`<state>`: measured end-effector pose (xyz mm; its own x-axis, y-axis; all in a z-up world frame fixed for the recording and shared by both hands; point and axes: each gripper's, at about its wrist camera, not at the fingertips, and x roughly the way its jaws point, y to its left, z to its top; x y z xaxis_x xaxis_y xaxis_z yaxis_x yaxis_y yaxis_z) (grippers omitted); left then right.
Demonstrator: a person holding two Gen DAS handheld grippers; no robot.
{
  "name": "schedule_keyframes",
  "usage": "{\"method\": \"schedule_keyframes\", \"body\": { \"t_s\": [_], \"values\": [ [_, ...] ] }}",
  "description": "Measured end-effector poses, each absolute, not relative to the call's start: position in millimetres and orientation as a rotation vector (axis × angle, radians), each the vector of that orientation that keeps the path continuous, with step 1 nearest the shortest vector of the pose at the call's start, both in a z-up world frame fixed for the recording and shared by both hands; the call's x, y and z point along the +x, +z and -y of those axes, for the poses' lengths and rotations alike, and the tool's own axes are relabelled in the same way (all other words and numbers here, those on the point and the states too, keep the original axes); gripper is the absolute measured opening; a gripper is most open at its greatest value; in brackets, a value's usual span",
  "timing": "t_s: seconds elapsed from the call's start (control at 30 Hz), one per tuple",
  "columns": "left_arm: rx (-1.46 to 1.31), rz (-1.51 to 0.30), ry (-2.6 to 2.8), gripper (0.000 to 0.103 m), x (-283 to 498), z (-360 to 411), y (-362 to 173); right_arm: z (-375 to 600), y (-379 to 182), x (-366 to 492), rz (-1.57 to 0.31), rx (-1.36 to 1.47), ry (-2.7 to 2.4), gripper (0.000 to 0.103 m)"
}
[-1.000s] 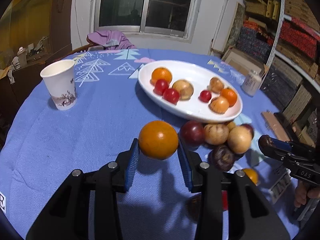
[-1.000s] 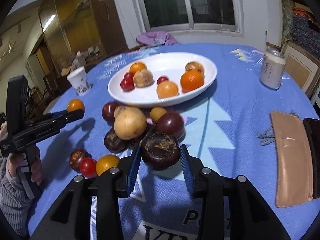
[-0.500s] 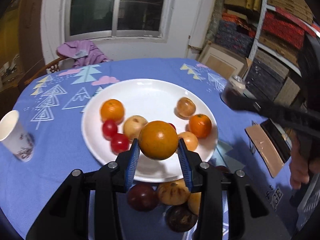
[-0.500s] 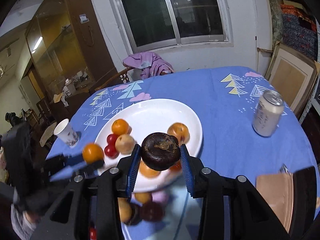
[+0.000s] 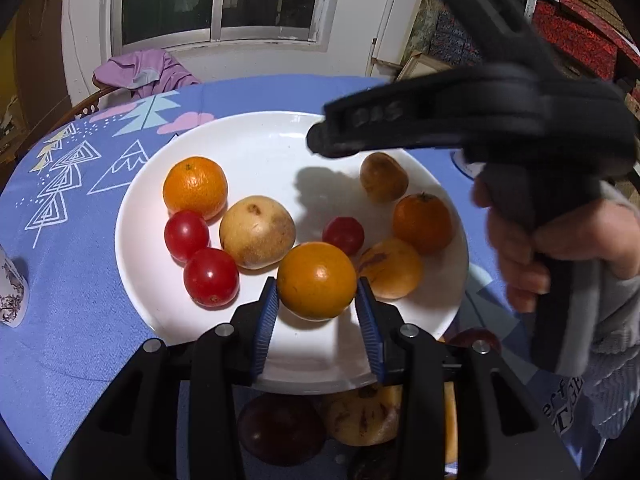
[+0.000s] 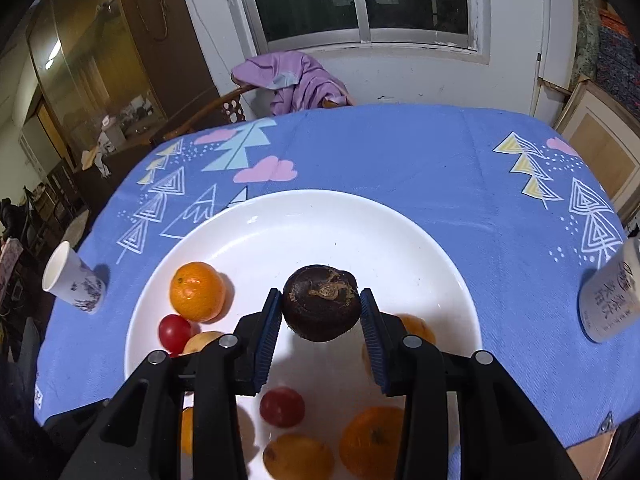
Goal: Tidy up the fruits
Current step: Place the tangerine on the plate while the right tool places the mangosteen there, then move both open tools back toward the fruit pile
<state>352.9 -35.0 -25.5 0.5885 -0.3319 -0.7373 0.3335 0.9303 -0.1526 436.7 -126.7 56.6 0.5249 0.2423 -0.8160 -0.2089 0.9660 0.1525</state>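
1. The left gripper [image 5: 316, 308] pinches an orange fruit [image 5: 316, 280] between its blue pads, holding it above the near part of the white plate [image 5: 136, 280].
2. The right gripper [image 6: 320, 320] pinches a dark brown fruit [image 6: 320, 302] the same way, over the middle of the plate [image 6: 400, 232]. In the left view its black body crosses above the plate's far right side.
3. The plate already carries 2 oranges [image 5: 195, 187], 3 red fruits [image 5: 211, 276] and 3 tan or brownish ones [image 5: 257, 232].
4. Several fruits lie on the blue tablecloth [image 5: 72, 280] just in front of the plate, partly hidden behind the left gripper: a dark red one [image 5: 280, 432] and a speckled tan one [image 5: 362, 416] are clear.
5. A paper cup [image 6: 74, 284] stands to the left of the plate and a can [image 6: 612, 300] to the right, both well apart from it.
6. Judged step: both hands are in the delivery stage, each fruit carried over the plate but not yet set down.
7. The next move likely calls for lowering each fruit onto a bare patch, the far half of the plate being the most open, then spreading the jaws gently so the round fruits do not roll into their neighbours or off the rim.
8. With both tools so near, lowering 1 at a time would avoid a clash.
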Motion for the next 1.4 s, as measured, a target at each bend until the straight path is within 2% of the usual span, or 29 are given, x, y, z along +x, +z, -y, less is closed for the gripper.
{"method": "schedule_keyframes", "body": {
  "t_s": [0.03,0.07,0.1,0.17,0.37,0.43,0.5,0.63,0.83,1.0,1.2,1.4],
  "values": [
    [0.005,-0.857,-0.386,0.043,353.3,35.1,-25.0,123.9,53.0,439.5,-0.995,0.025,0.270,0.041],
    [0.006,-0.855,-0.385,0.051,353.6,34.7,-24.7,122.2,50.8,441.1,-1.003,0.020,0.268,0.041],
    [0.005,-0.852,-0.384,0.054,353.6,34.3,-23.8,122.2,49.8,441.7,-1.003,0.021,0.267,0.045],
    [0.001,-0.847,-0.385,0.055,353.6,33.0,-21.2,123.7,52.9,438.6,-0.984,0.027,0.263,0.051],
    [-0.013,-0.805,-0.374,0.056,343.5,27.7,-0.5,149.5,90.6,411.9,-0.901,0.088,0.253,0.051],
    [-0.022,-0.774,-0.361,0.060,332.1,22.4,11.4,165.5,111.3,388.9,-0.847,0.122,0.253,0.052],
    [-0.027,-0.732,-0.336,0.066,315.2,13.2,23.1,180.7,127.3,362.6,-0.796,0.147,0.256,0.060],
    [-0.055,-0.699,-0.288,0.067,276.5,-8.1,28.2,215.5,142.9,294.4,-0.707,0.219,0.260,0.067],
    [-0.002,-0.722,-0.233,0.074,206.8,-20.4,0.5,250.5,104.1,215.6,-0.671,0.371,0.281,0.071],
    [0.058,-0.744,-0.230,0.074,174.1,-19.2,-17.7,258.0,61.1,213.1,-0.789,0.415,0.252,0.071],
    [0.127,-0.741,-0.285,0.079,156.7,-6.2,-23.6,260.6,62.6,210.9,-0.772,0.430,0.249,0.071],
    [0.161,-0.791,-0.285,0.079,159.7,-3.6,-32.0,257.3,62.7,212.3,-0.785,0.413,0.263,0.071]
  ]
}}
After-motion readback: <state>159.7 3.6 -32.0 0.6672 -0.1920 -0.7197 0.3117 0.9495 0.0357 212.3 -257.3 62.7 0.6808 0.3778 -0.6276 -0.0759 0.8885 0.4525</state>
